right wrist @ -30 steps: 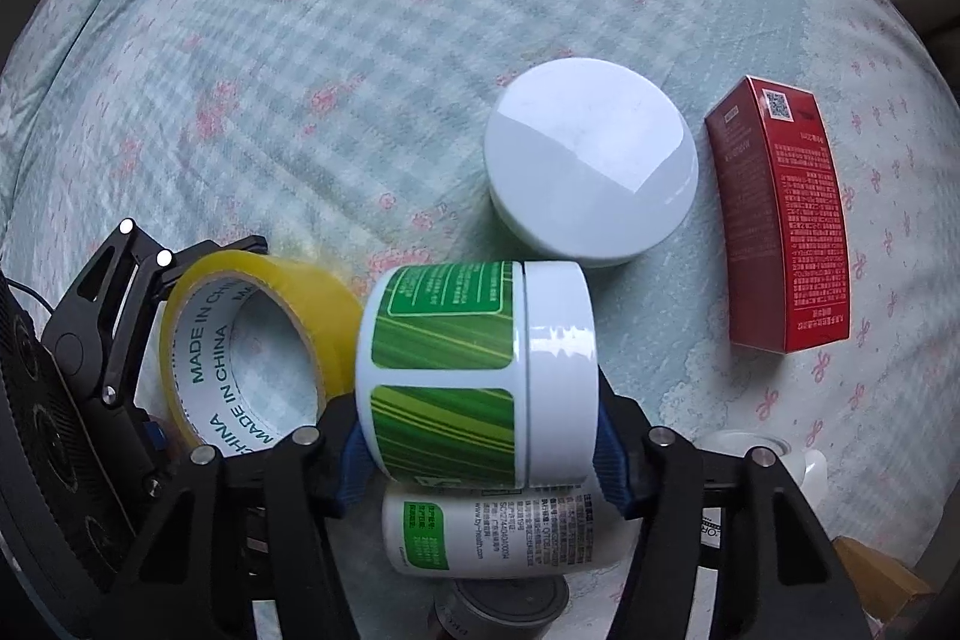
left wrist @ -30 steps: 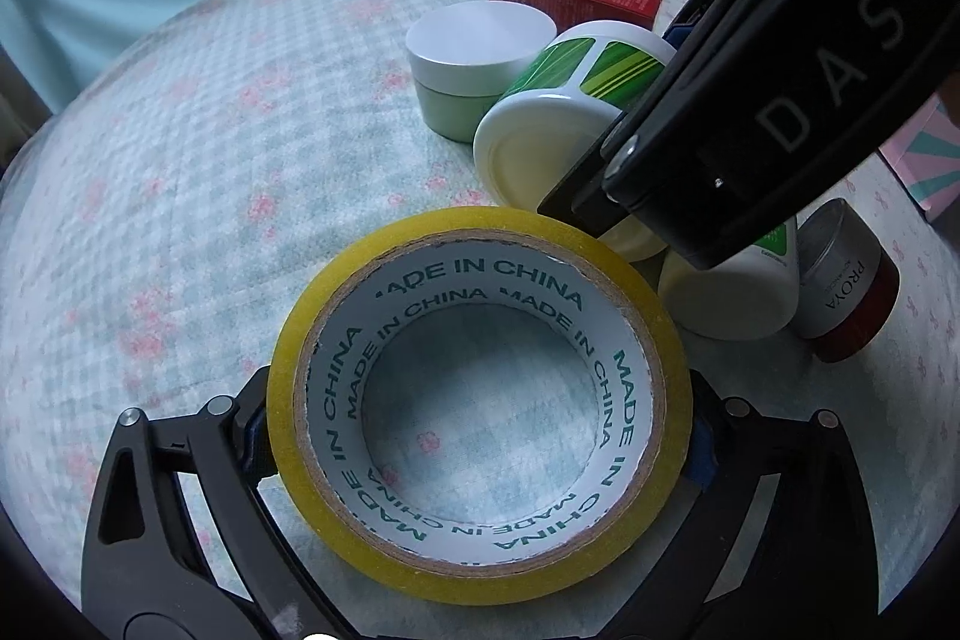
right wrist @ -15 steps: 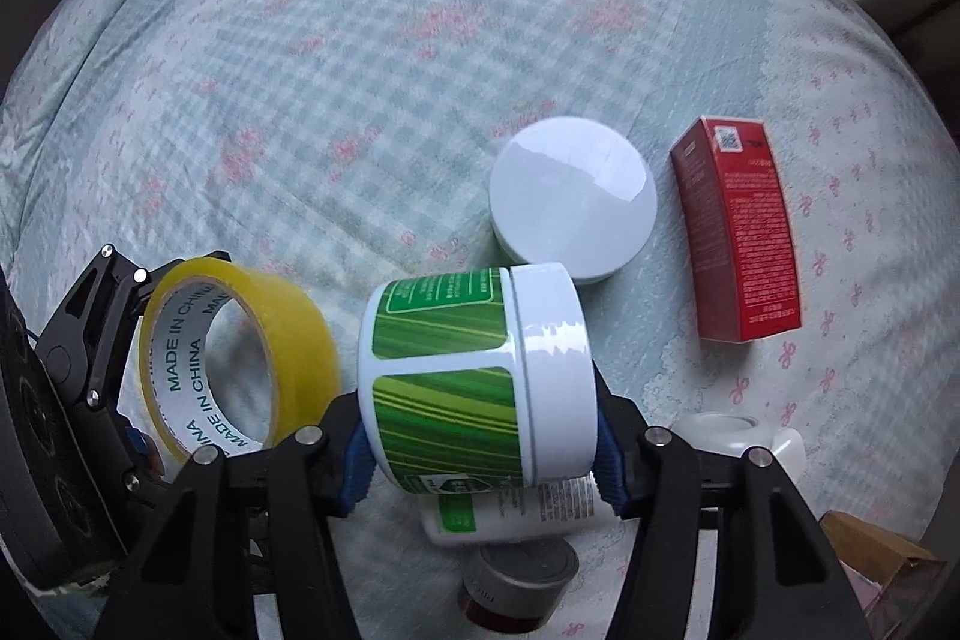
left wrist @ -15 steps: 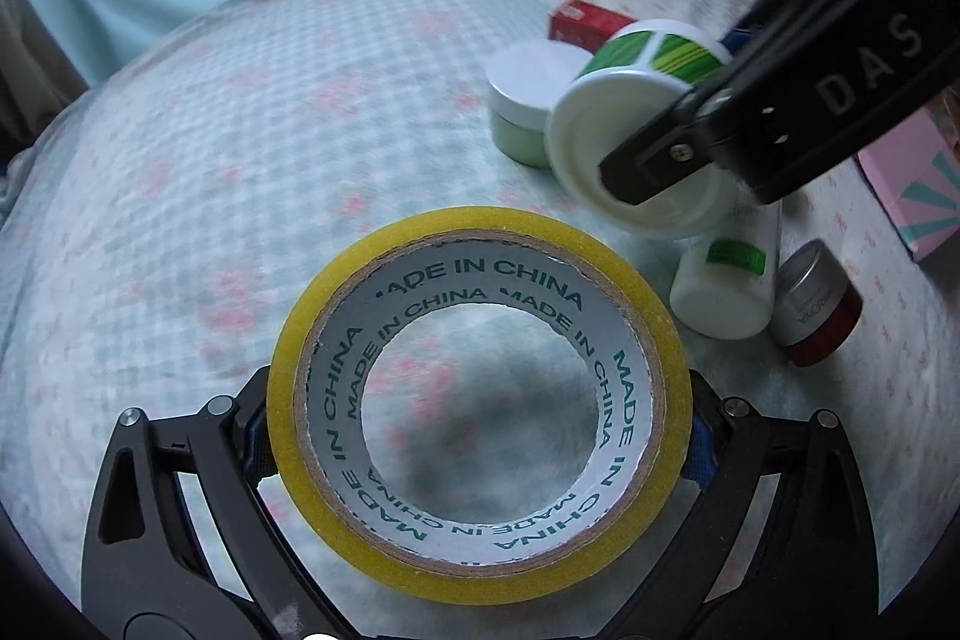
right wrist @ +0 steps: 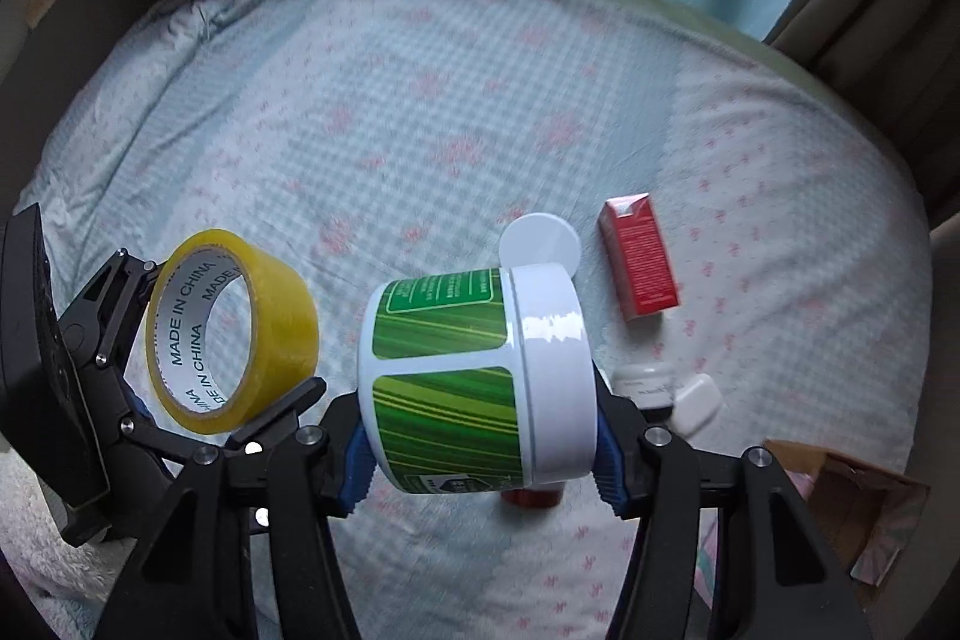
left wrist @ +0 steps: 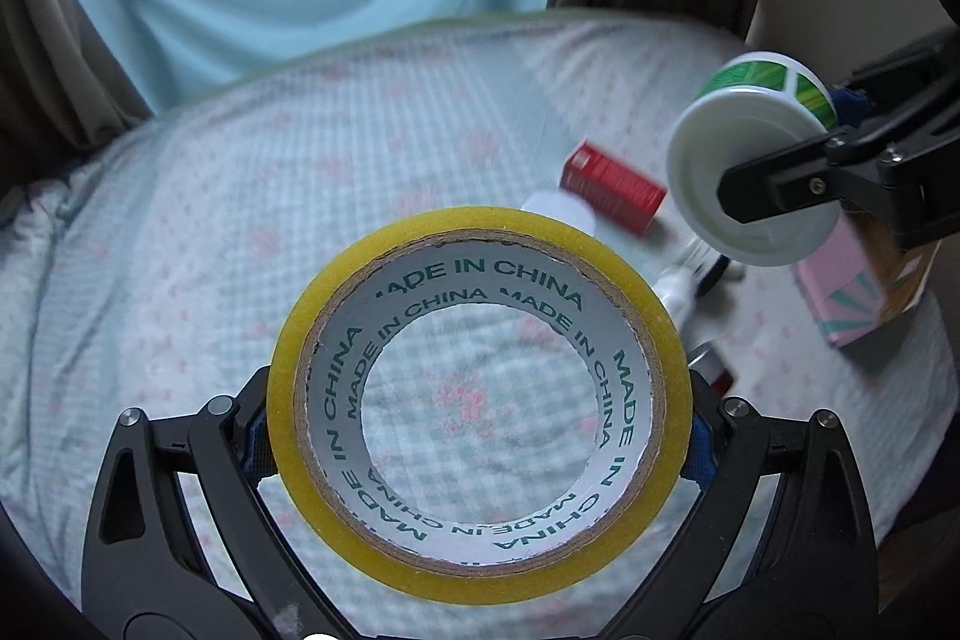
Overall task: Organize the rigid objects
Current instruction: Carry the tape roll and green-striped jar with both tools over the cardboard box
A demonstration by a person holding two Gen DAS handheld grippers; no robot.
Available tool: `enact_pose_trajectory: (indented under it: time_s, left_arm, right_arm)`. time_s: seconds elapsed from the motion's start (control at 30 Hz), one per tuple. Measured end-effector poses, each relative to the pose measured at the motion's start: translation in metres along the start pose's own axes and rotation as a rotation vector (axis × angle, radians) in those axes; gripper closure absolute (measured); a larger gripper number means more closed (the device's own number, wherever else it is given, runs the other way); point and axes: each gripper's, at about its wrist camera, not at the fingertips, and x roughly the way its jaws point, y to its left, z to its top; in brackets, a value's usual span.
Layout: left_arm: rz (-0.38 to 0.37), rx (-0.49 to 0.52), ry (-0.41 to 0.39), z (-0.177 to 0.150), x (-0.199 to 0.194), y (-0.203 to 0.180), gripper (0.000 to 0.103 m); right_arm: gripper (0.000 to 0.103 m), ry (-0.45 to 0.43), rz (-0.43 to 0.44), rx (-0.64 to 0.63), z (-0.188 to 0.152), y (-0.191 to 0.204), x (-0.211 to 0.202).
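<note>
My left gripper (left wrist: pixel 480 454) is shut on a yellow tape roll (left wrist: pixel 312 400) with "MADE IN CHINA" printed inside, held high above the bed. It also shows in the right wrist view (right wrist: pixel 282 334) at the left. My right gripper (right wrist: pixel 480 436) is shut on a white jar with a green label (right wrist: pixel 468 382), held on its side above the bed. The jar also shows in the left wrist view (left wrist: pixel 720 160) at the upper right.
On the checked bedspread (right wrist: pixel 420 112) lie a red box (right wrist: pixel 642 262), a white-lidded jar (right wrist: pixel 540 241), a white bottle (right wrist: pixel 672 388) and a small red tin (left wrist: pixel 714 370). A pink box (left wrist: pixel 846 292) sits at the bed's right edge. Curtains hang behind.
Both grippers have lifted well up from the bed with the tape roll and the green-label jar; the objects left on the bed look smaller and farther away.
</note>
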Motion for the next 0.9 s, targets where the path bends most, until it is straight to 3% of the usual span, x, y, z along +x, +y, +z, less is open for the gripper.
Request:
enact_pose_trajectory:
  time_s: [0.3, 0.53, 0.7, 0.9]
  left_arm:
    - [0.023, 0.012, -0.064, 0.037, -0.074, -0.069, 0.007]
    - [0.036, -0.012, -0.107, 0.064, -0.113, -0.168, 0.007]
    - [0.025, -0.023, -0.12, 0.083, -0.118, -0.242, 0.007]
    - [-0.027, -0.047, -0.075, 0.101, -0.096, -0.322, 0.007]
  right_arm:
    - [0.049, -0.107, 0.009, 0.078, -0.04, -0.055, -0.105]
    - [0.049, -0.153, 0.044, 0.127, -0.096, -0.141, -0.167]
    - [0.049, -0.163, 0.025, 0.165, -0.136, -0.219, -0.199]
    - [0.049, -0.132, -0.025, 0.224, -0.166, -0.303, -0.204]
